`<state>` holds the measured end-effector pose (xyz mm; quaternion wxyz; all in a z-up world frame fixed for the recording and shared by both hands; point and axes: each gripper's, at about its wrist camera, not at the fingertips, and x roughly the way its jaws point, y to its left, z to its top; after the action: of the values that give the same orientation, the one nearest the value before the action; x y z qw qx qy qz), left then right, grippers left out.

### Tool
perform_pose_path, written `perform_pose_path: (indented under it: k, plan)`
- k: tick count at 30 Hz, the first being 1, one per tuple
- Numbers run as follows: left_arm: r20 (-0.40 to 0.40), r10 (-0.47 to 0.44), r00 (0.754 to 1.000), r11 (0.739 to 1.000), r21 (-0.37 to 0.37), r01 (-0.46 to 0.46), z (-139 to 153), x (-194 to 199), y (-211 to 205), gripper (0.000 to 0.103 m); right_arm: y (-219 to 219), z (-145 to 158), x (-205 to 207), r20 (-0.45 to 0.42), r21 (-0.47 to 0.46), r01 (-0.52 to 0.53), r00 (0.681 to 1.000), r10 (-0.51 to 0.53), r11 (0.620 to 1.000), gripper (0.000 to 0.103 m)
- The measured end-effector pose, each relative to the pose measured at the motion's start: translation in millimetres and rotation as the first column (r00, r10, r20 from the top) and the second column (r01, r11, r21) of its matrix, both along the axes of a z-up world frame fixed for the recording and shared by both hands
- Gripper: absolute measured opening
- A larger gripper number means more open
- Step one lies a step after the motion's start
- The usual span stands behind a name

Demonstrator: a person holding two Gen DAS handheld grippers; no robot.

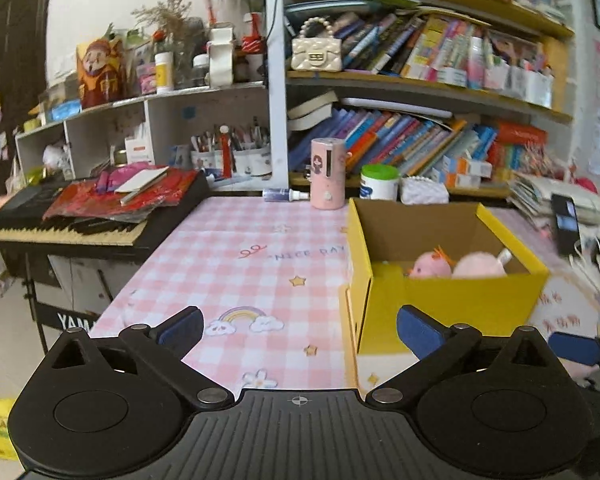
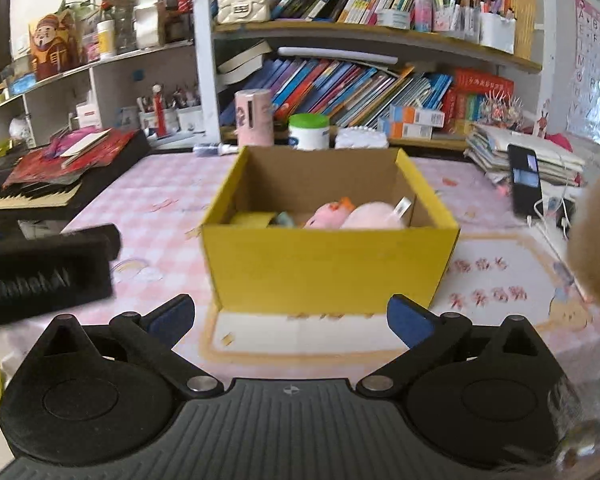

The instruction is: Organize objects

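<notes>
Both grippers stand wide with nothing between the pads — the left gripper (image 1: 298, 330) over bare checked tablecloth (image 1: 236, 248), the right gripper (image 2: 292, 316) squarely before the yellow box (image 2: 328, 268). Dead ahead of the right jaws, ahead-right of the left, the box holds pink plush toys (image 2: 352, 214); the right hand is probably nearer. A pink dispenser (image 1: 327, 172) and a keyboard (image 1: 60, 232) stand clear of any approach.
</notes>
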<state>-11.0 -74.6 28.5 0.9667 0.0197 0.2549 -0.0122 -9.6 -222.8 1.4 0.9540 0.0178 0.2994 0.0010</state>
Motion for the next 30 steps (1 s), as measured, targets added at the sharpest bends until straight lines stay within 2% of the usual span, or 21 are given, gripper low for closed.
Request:
perform_pose_path:
  k: [8, 12, 18, 24, 30]
  plan:
    - [-0.013, -0.040, 0.999, 0.999, -0.006, 0.040, -2, -23, 9, 0.103, 25, 0, -32, -0.008, 0.013, 0.006, 1.000, -0.006, 1.000, 0.103]
    - [-0.057, -0.082, 0.995, 0.996, -0.047, 0.080, -6, -28, 12, 0.103, 29, -1, -45, -0.010, 0.017, 0.015, 1.000, -0.014, 1.000, 0.103]
    - [-0.062, -0.055, 0.997, 0.998, -0.040, 0.053, -10, -35, 14, 0.103, 28, -6, -52, -0.027, 0.022, 0.044, 0.999, -0.043, 0.999, 0.103]
    - [-0.115, -0.043, 0.992, 0.998, -0.051, 0.037, -14, -32, 23, 0.103, 35, -11, -52, -0.067, 0.019, 0.035, 0.997, -0.033, 0.999, 0.103]
    - [-0.104, -0.029, 0.994, 0.999, -0.039, 0.025, -16, -34, 28, 0.103, 41, -9, -52, -0.066, 0.010, 0.021, 0.998, -0.020, 1.000, 0.103]
